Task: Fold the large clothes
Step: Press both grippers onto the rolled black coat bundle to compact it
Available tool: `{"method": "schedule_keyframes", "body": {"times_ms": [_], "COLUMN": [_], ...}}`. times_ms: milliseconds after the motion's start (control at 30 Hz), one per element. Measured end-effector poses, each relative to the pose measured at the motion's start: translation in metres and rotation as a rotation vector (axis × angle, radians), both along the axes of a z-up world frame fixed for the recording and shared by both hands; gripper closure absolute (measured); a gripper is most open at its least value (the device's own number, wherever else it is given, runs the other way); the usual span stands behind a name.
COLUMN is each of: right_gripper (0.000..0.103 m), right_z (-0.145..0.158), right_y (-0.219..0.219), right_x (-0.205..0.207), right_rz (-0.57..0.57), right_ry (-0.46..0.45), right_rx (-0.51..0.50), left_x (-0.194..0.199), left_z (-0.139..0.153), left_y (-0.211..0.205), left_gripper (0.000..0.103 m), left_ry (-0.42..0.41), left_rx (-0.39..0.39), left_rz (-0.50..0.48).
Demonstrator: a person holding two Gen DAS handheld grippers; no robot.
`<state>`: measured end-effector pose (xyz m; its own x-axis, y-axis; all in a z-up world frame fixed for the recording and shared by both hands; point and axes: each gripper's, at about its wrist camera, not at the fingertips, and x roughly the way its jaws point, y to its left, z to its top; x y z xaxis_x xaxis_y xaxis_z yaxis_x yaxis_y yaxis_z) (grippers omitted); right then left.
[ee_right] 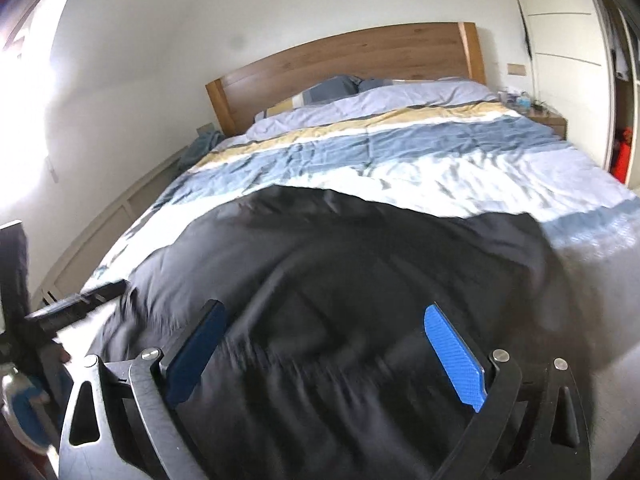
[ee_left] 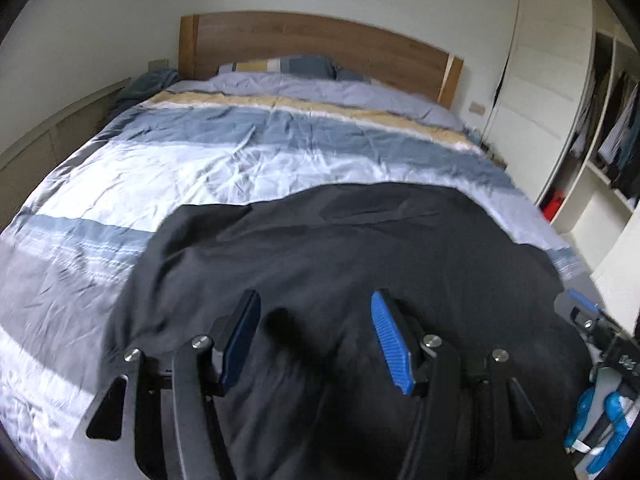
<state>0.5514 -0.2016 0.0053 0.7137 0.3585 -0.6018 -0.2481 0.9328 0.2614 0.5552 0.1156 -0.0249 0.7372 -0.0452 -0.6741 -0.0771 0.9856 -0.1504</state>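
Black garment [ee_left: 352,248] lies spread over the striped duvet [ee_left: 200,148] at the bed's foot, toward 6 o'clock. Left gripper [ee_left: 316,340] and right gripper [ee_right: 324,348] hover above it, tongs wide, holding nothing.

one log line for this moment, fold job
left gripper open | right gripper open | black garment spread on bed, unheld | fold not started

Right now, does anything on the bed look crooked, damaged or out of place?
Nothing stands out. The black garment lies spread on the striped duvet, only lightly wrinkled. The left gripper and right gripper are open above it.
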Motion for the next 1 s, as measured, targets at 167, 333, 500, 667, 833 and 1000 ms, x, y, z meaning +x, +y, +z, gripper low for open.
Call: {"method": "schedule_keyframes", "body": {"times_ms": [167,333,500,667,833,1000], "right_gripper": [0.004,0.004,0.004,0.004,0.004,0.004], "right_z": [-0.025,-0.045,-0.047,-0.020,-0.010,-0.031], "right_y": [-0.007,-0.074,-0.112,-0.091,-0.042,-0.011], "right_x": [0.033,0.032,0.012,-0.028,-0.060,-0.069], "right_rz": [-0.023,-0.148,-0.245,-0.166,-0.026,0.037], "right_ry": [0.086,0.146,0.178,0.099,0.056,0.083], "right_rx": [0.009,0.015,-0.056,-0.056,-0.069,-0.103], "left_x": [0.024,0.003,-0.033,-0.071,-0.081,-0.089], "left_z": [-0.029,-0.050,-0.049,-0.022,-0.022,-0.035], "left_y": [0.021,0.074,0.097,0.073,0.036,0.009], "left_gripper": [0.047,0.047,0.047,0.047,0.047,0.047], "left_ry": [0.080,0.136,0.130,0.026,-0.017,-0.049], "left_rx": [-0.047,-0.060,-0.017,-0.040,-0.030,0.018], "left_rz": [0.059,0.139,0.201,0.176,0.101,0.068]}}
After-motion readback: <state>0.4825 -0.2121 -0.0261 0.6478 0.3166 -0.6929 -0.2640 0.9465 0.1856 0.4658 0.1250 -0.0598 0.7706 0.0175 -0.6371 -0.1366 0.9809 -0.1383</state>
